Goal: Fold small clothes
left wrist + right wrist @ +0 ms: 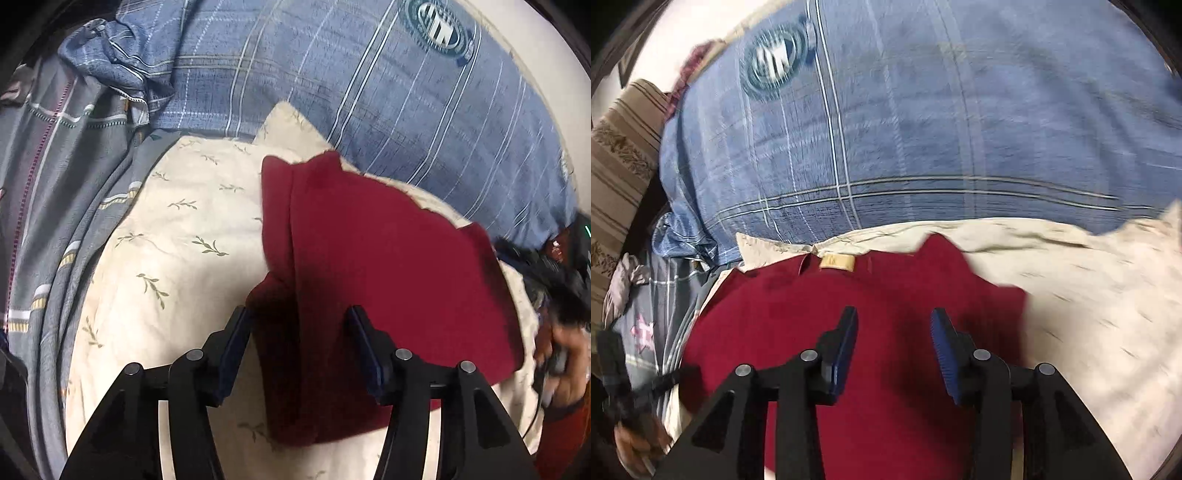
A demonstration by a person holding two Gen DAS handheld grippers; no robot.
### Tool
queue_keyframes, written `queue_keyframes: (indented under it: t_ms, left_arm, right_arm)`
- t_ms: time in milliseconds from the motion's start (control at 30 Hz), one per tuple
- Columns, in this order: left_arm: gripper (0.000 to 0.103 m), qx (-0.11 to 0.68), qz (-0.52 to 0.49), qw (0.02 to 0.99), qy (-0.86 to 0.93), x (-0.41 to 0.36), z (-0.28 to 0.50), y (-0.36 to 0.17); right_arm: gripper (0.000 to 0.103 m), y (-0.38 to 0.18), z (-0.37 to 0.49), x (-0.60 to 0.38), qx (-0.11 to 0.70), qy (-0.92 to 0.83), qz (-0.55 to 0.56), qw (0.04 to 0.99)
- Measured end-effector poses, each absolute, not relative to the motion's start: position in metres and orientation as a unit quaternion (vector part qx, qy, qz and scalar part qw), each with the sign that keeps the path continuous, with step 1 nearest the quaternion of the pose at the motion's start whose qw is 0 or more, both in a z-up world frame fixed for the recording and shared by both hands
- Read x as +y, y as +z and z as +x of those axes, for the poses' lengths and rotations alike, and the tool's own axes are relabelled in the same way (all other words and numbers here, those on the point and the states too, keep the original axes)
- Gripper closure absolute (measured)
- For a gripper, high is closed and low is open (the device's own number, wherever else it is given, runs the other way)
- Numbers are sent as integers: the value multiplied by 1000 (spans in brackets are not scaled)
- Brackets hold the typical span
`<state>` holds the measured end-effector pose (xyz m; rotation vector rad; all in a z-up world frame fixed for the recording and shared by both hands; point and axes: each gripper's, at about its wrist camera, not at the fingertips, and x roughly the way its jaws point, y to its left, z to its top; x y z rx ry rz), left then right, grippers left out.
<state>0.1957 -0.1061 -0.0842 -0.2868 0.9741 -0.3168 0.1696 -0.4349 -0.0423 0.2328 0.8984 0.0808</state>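
A dark red garment (388,266) lies partly folded on a cream cloth with a leaf print (177,229). A lengthwise fold runs down its left side. My left gripper (298,312) hangs open just over the garment's near left part. The fold lies below the gap and the pads do not press it. In the right wrist view the same garment (798,314) shows a tan label (837,262) at its far edge. My right gripper (894,312) stands open above the red cloth, with nothing pinched. This view is blurred.
A blue plaid pillow (369,92) with a round badge (439,27) lies behind the cream cloth. Grey striped bedding (55,184) is bunched at the left. A brown striped cushion (620,147) stands at the far left. A hand (561,354) shows at the right edge.
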Motion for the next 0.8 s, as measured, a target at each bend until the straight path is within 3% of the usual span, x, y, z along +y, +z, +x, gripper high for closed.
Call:
queue_keyframes:
  t_ms: [167,233,267,333,567,800]
  left_arm:
    - [41,477,-135,856,-145,-115,212,-91]
    - [40,478,-136,856,-143,-116,220,-92]
    - [40,478,-136,856,-142,-116,221,-92]
    - [40,478,-136,856,-140,-115,222,-91]
    - [41,460,-129,870,-120,-107,212,-80]
    - [40,464,-132,868,-115,-103,210,-81]
  right_arm:
    - [67,-99,237,-434,488,4,74,870]
    - [88,-119,249,-453,491,-48,82,866]
    - [93,-120,250,-459,488,-52,102,865]
    - [92,-113,247,-466,474,-57,128,869]
    - [64,-77,222,-381,457,69,107,880]
    - [63,-102,242,-236,486,198,0,851]
